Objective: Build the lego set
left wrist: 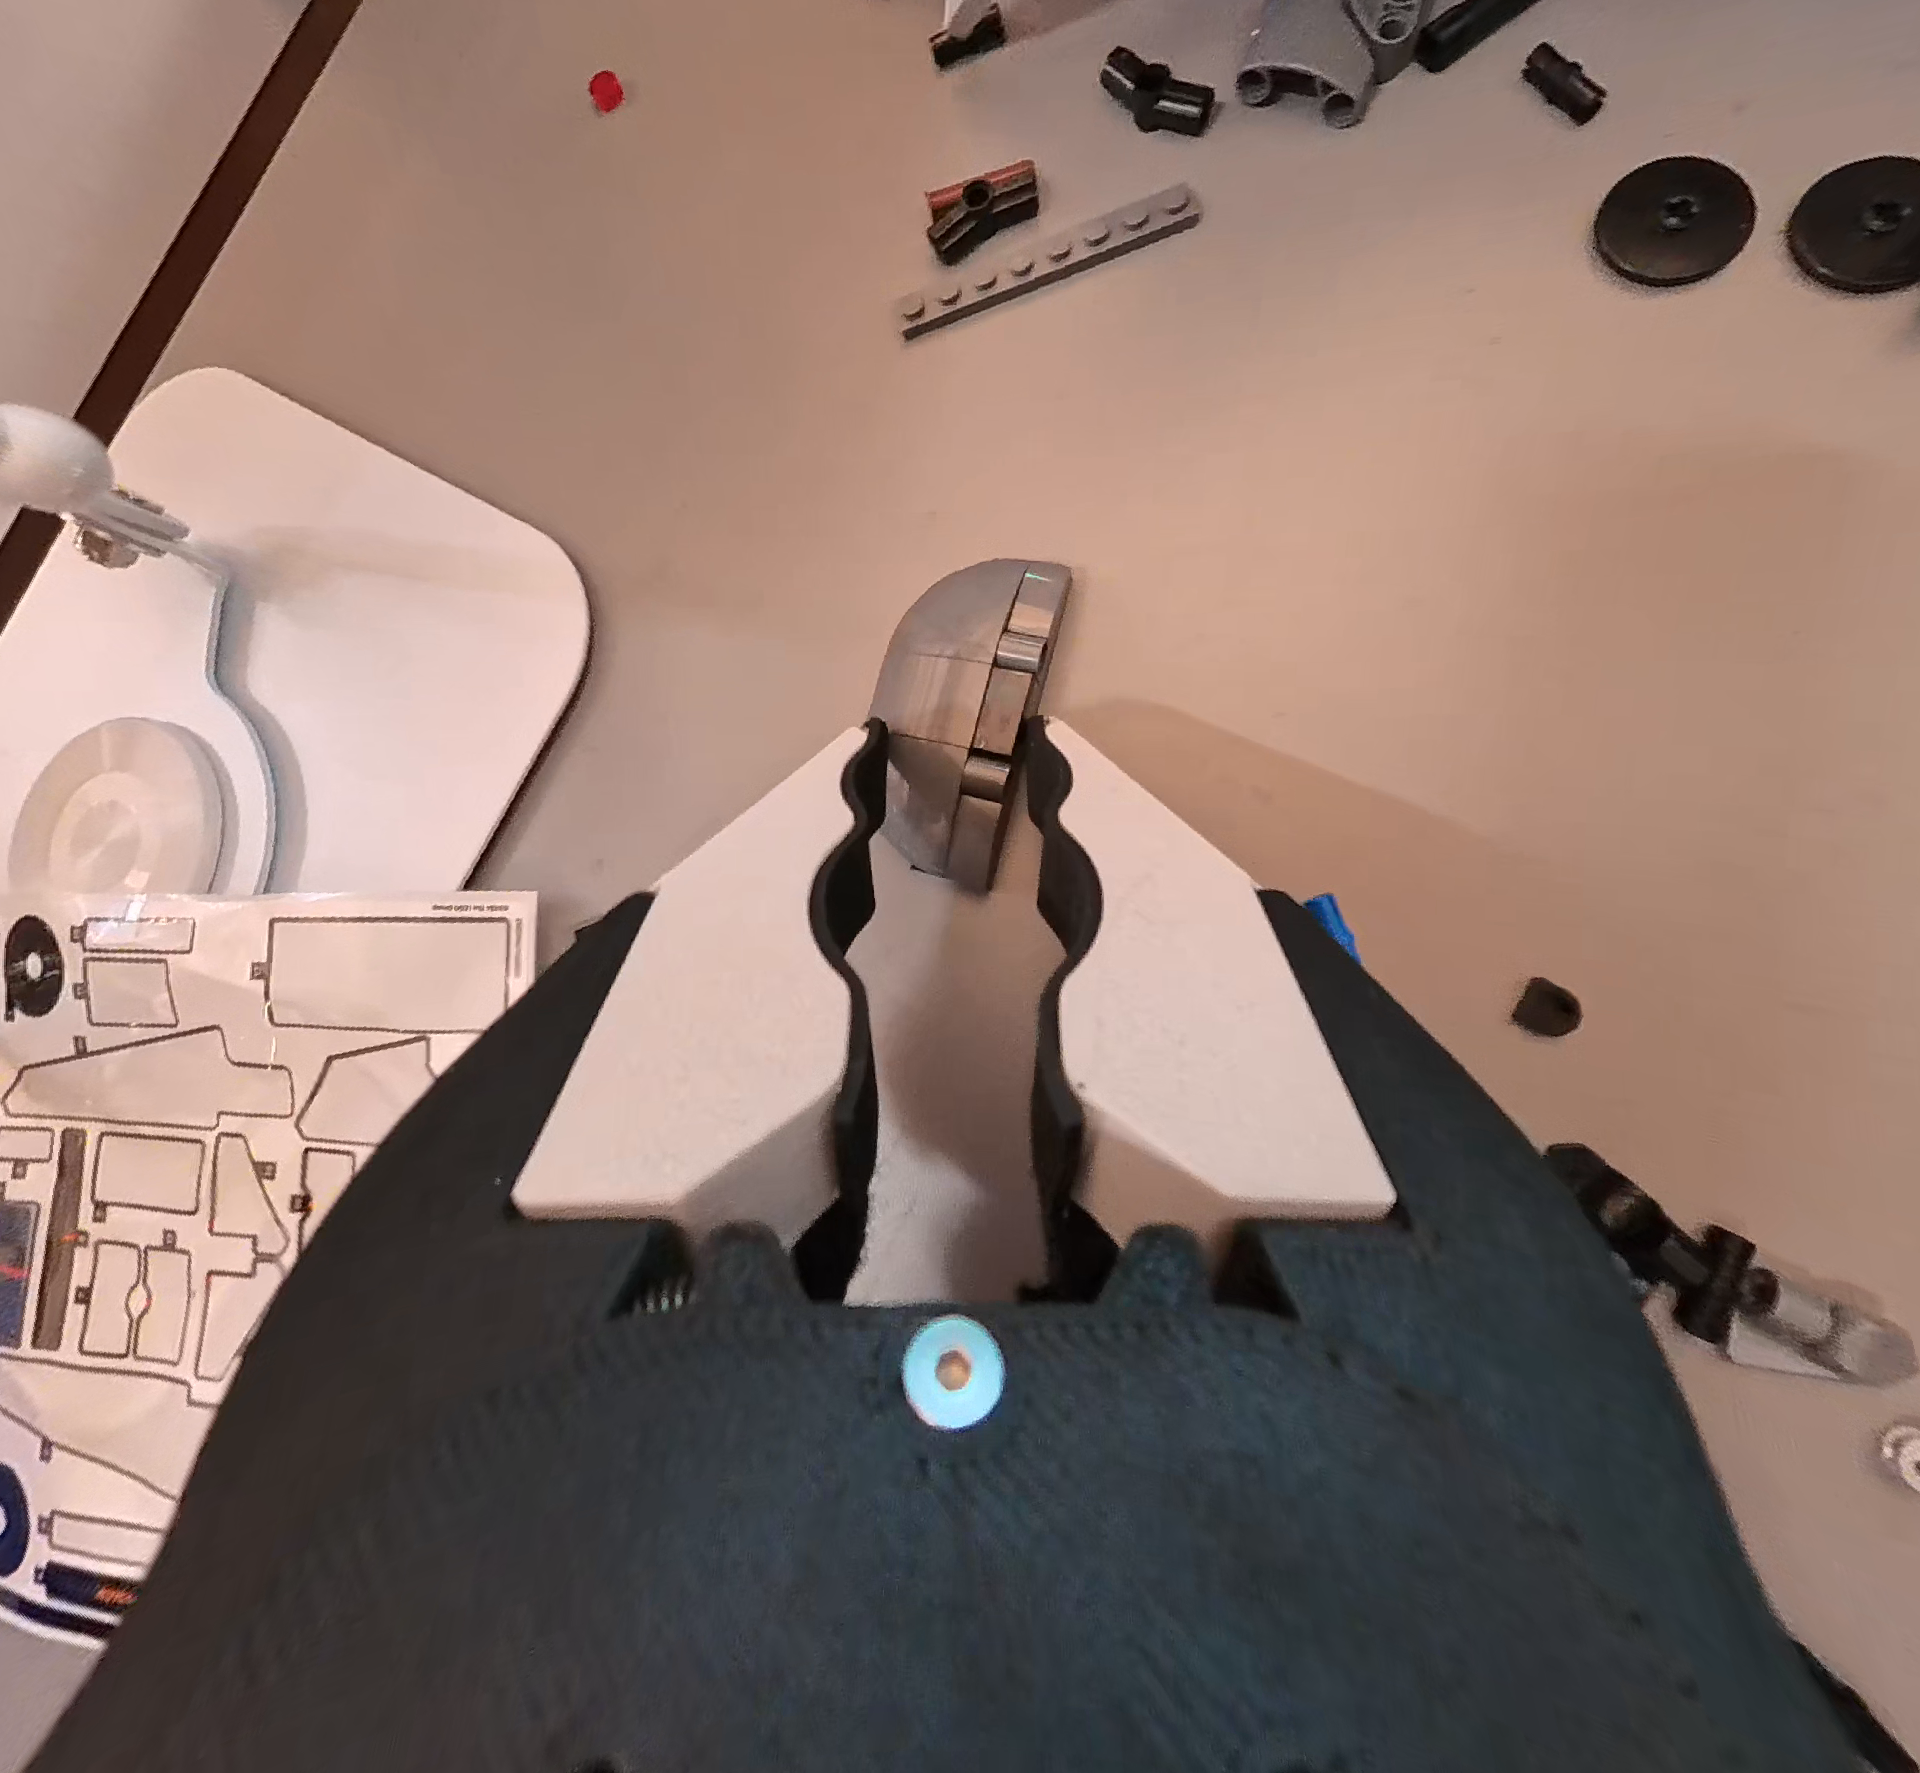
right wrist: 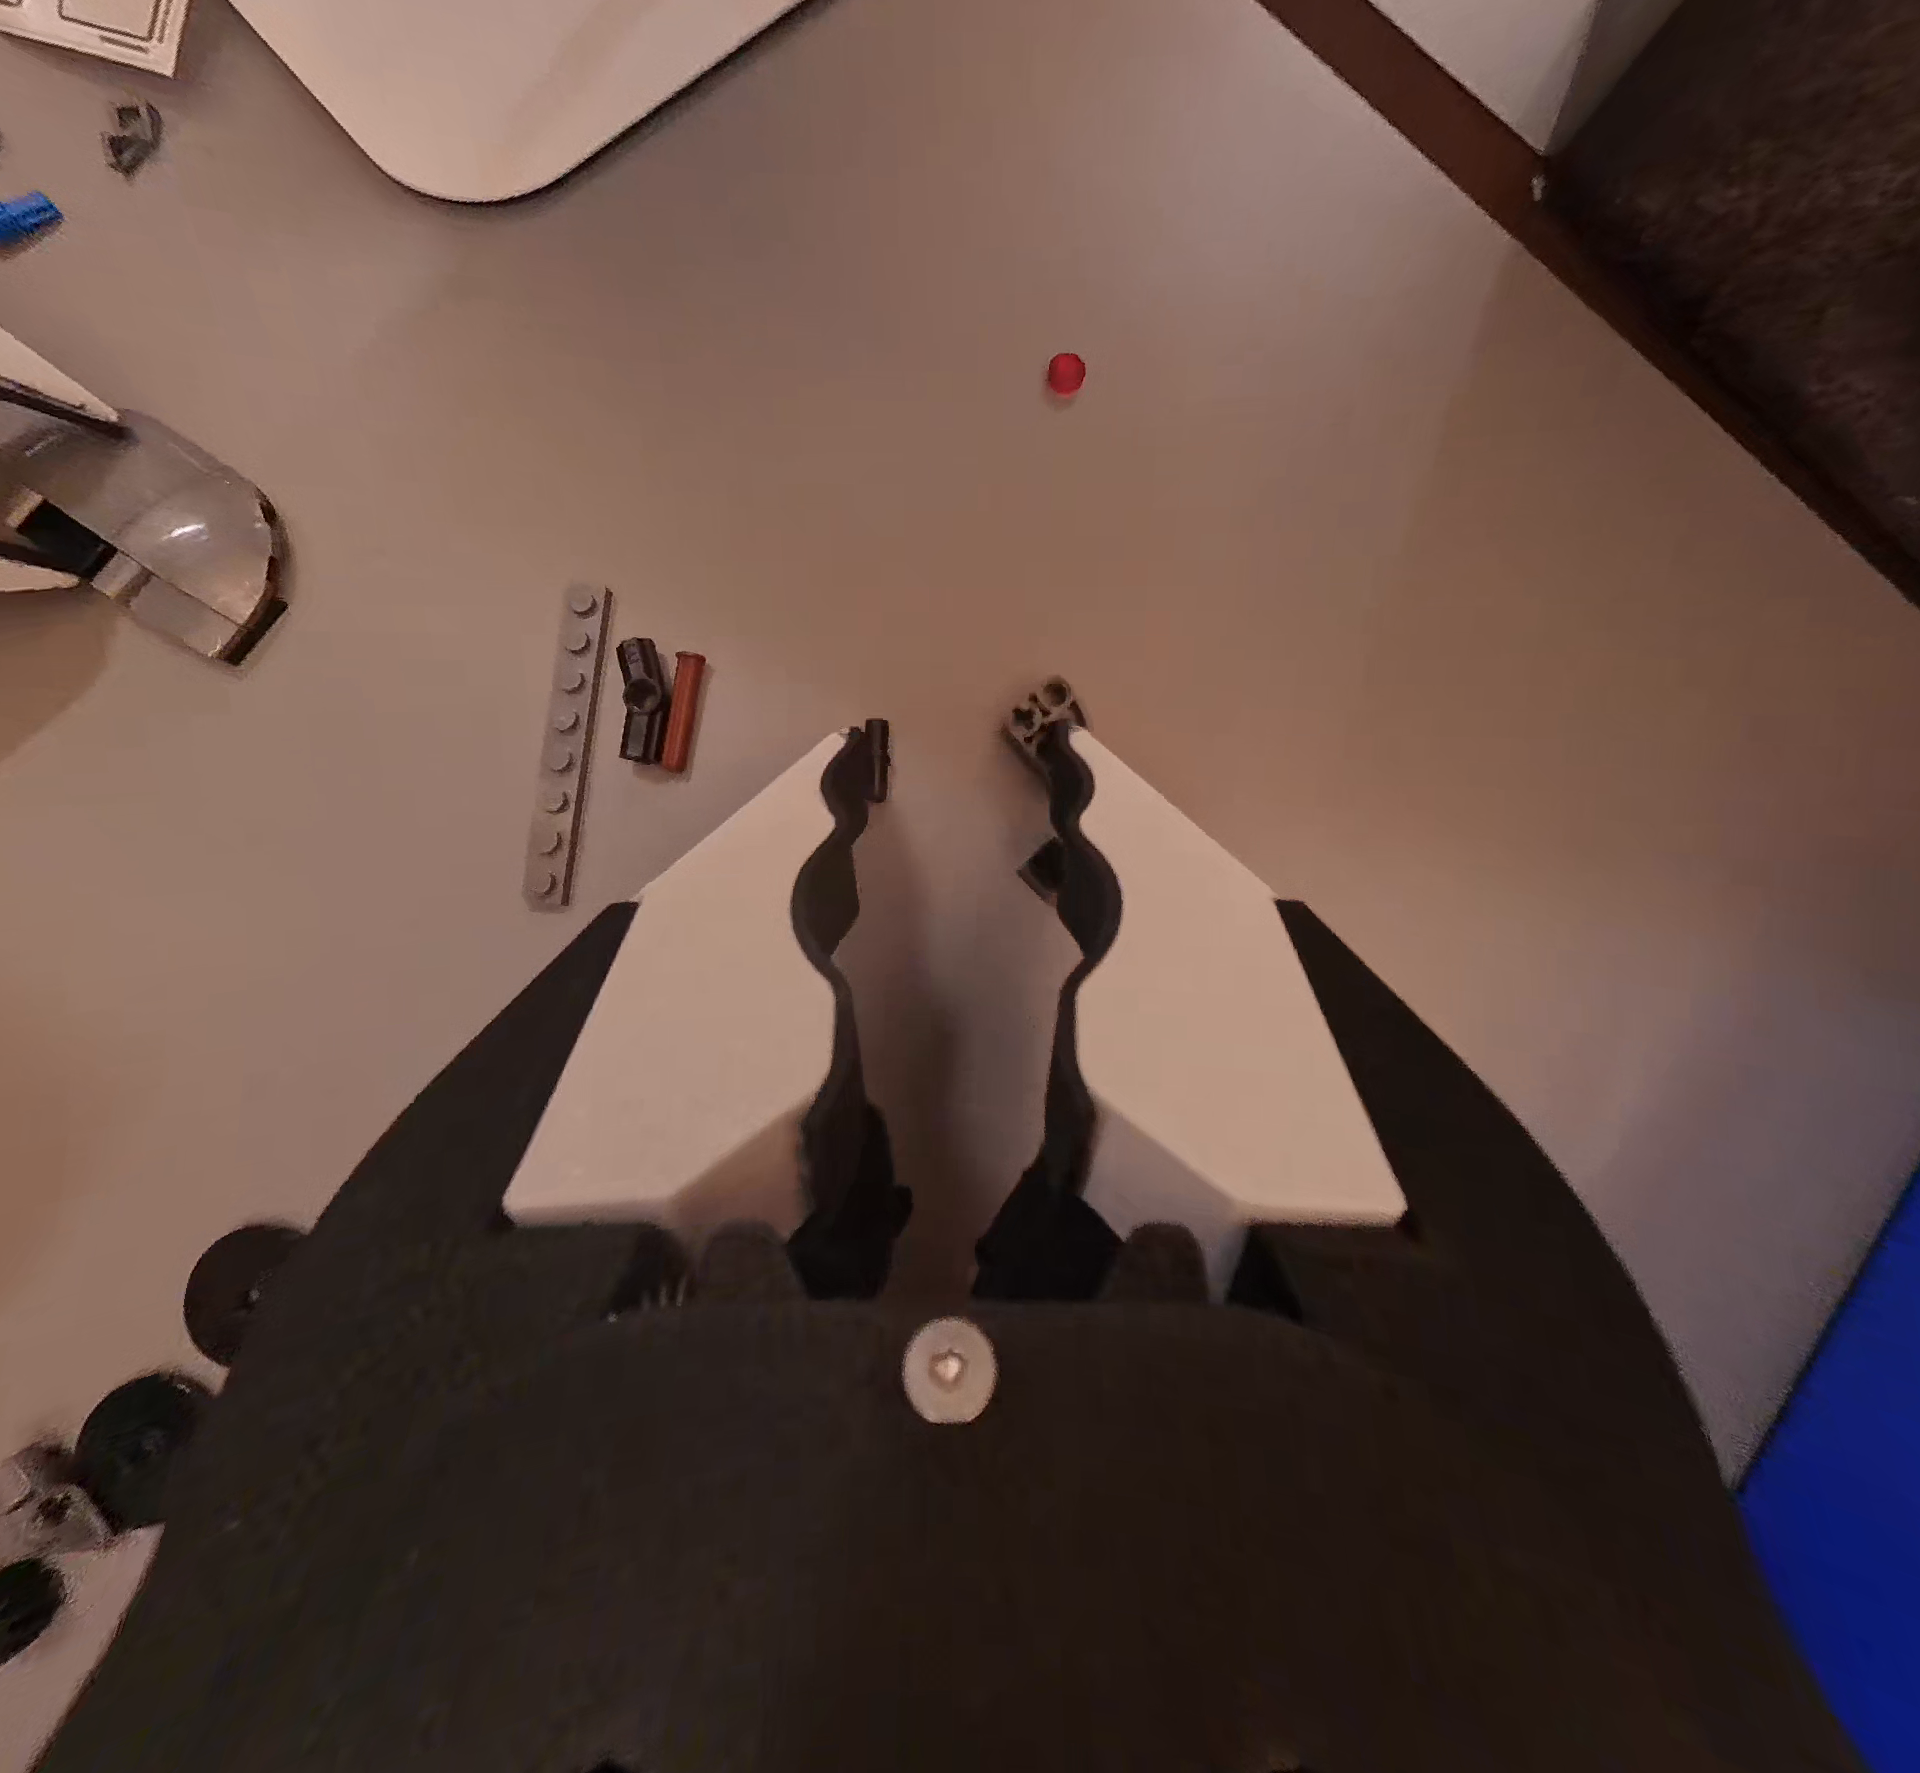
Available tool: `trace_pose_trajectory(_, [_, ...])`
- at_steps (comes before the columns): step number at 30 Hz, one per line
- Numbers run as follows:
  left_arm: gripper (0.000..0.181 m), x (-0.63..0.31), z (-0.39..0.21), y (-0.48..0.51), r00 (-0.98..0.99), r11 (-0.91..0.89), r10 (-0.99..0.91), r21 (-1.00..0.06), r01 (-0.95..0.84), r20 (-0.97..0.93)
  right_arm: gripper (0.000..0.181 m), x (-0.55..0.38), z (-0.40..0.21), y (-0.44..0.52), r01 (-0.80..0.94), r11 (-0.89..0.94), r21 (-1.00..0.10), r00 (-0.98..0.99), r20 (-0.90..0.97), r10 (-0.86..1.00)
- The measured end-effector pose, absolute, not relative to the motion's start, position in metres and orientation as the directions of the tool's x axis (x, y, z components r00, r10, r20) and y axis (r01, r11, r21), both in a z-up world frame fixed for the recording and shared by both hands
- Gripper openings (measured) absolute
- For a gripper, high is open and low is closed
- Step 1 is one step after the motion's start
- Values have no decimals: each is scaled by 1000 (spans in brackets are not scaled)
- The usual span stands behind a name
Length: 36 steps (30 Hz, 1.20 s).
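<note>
The grey curved lego assembly, a rounded shell with flat plates stacked on its right face, sits between the tips of the left gripper; both black wavy pads touch its sides, so the fingers are closed on it, with its upper half sticking out past the tips above the table. In the right wrist view the same assembly appears at the far left, well apart from the right gripper, whose fingers stand apart with nothing between them; a small black pin lies just at its left fingertip and a small grey connector at its right fingertip. A long grey studded plate lies ahead of the left gripper with a black-and-brown connector piece just beside it, and a red stud sits alone on bare tabletop farther left. More loose grey and black parts and two black discs crowd the far right. A white board and a sticker sheet fill the left side, near the table's dark edge. The widest bare stretch lies between the assembly and the studded plate.
</note>
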<state>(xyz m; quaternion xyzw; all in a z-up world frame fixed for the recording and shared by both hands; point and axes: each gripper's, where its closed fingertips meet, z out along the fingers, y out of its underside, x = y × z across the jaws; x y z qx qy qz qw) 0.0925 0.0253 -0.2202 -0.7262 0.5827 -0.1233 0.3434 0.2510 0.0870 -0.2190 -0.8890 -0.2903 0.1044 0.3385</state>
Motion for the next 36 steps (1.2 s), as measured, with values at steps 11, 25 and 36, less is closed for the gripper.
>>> trace_pose_trajectory(11, [26, 88, -220, 32, 325, -118, -921, -645, -755, -212, 25, 257, -213, 84, 450, -591, -669, 810, 27, 585])
trace_pose_trajectory(25, [25, 86, -220, 35, 340, -127, -916, -649, -750, -214, 12, 256, -225, 90, 478, -595, -646, 815, 73, 575])
trace_pose_trajectory(36, [24, 71, -221, 53, 417, -185, -880, -643, -743, -228, 12, 227, -192, 55, 537, -516, -667, 723, 49, 689])
